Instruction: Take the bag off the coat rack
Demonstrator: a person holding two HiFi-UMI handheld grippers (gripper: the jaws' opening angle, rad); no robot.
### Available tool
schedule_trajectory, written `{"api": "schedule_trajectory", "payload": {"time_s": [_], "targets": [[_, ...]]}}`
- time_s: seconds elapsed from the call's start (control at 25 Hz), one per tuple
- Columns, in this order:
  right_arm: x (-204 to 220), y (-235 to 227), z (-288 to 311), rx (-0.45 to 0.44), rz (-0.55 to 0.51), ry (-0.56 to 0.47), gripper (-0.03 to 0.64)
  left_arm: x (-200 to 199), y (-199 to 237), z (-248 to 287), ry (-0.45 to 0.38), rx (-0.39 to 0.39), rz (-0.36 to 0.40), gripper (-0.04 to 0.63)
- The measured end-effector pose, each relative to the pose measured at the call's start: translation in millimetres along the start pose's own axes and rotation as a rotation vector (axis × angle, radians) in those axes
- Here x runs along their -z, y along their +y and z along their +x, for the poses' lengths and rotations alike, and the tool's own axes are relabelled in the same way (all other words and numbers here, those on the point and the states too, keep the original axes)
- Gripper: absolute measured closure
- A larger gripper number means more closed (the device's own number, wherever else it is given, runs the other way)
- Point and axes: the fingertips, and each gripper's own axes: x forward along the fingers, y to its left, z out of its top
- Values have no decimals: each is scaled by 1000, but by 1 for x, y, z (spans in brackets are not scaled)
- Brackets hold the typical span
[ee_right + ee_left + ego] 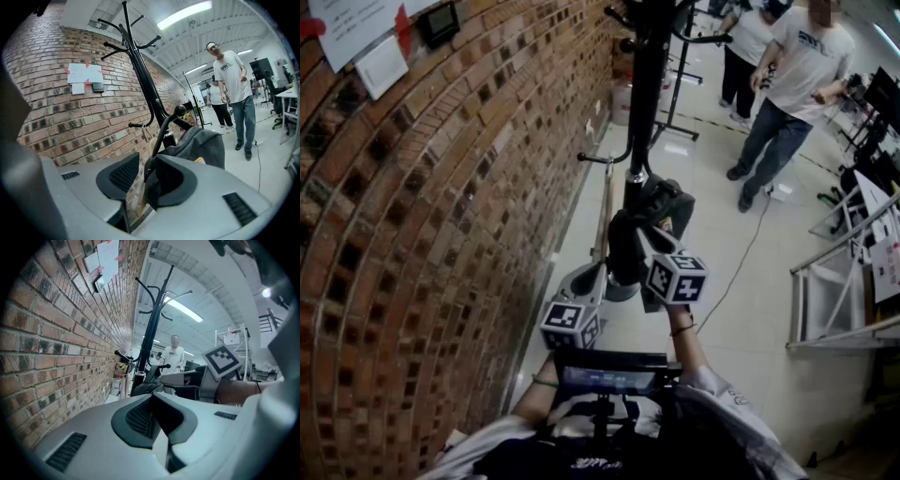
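Observation:
The black coat rack (645,84) stands close to the brick wall. A dark grey bag (661,202) hangs low on its pole, its black strap (164,131) looped over a knobbed hook (179,111). My right gripper (645,239) reaches up to the bag; in the right gripper view (143,176) the strap runs down between its jaws. A gap shows beside the strap, so the jaws stand open. My left gripper (589,277) is lower and nearer the wall, short of the bag. In its own view (152,397) its jaws meet, with nothing between them.
The brick wall (441,216) runs along the left, with a wooden stick (602,216) leaning on it. Two people (797,75) stand behind the rack, a cable (750,244) trails over the floor, and a metal frame (834,300) is at the right.

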Motion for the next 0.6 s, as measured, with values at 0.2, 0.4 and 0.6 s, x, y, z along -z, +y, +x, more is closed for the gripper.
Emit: {"api": "schedule_trajectory", "payload": {"time_s": [0.2, 0.4, 0.6], "targets": [[-24, -4, 27, 38, -2, -27, 460, 3, 6, -2, 5, 4, -7, 586], [-44, -15, 48, 97, 2, -38, 449, 8, 11, -6, 20, -4, -25, 586], [-58, -24, 67, 134, 15, -18, 449, 4, 26, -5, 0, -52, -73, 586]]}}
